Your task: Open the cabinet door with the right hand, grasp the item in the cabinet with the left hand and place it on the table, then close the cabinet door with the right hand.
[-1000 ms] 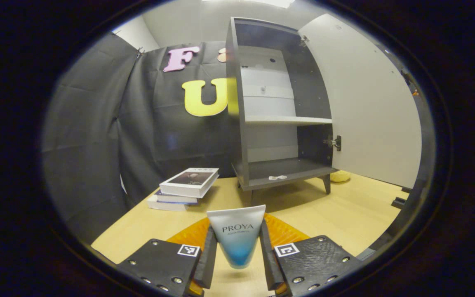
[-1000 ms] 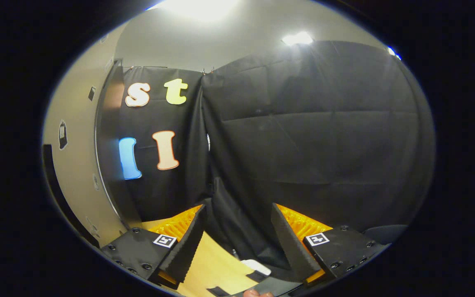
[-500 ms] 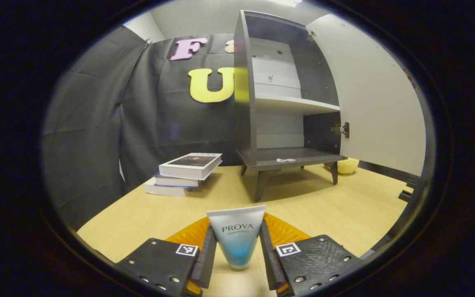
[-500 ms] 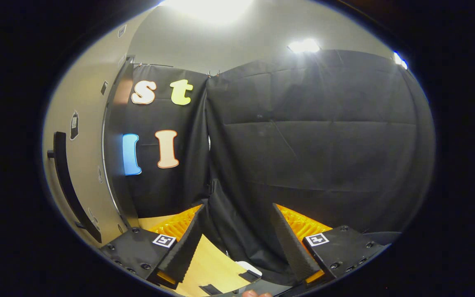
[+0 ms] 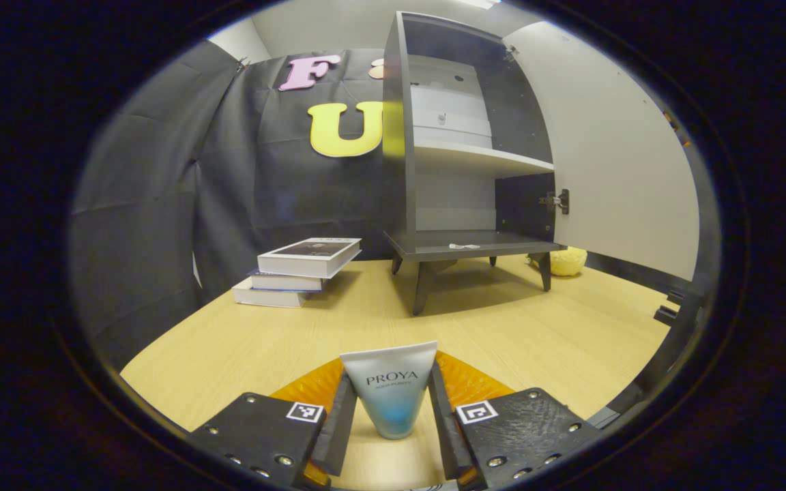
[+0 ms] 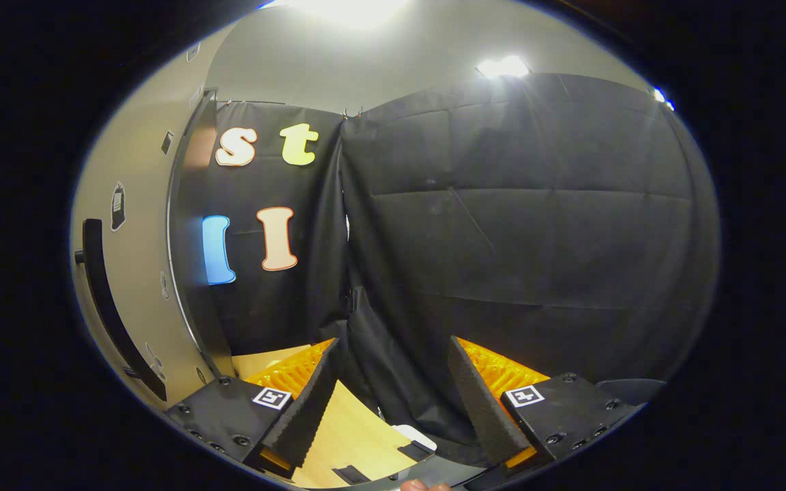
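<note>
Gripping tube (image 5: pixel 390 394), left tongs (image 5: pixel 389 416) closed, right tongs (image 6: pixel 390 402) apparently empty, agape

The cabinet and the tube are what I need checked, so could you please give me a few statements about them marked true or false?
1. The cabinet door stands open. True.
2. The left gripper is shut on the tube. True.
3. The tube lies on the cabinet's middle shelf. False: it is between the left gripper's fingers, low over the table.
4. The right gripper grips the door handle. False: its fingers are apart with nothing between them, and the handle is off to the side.
5. A stack of books lies on the table beside the cabinet. True.
</note>
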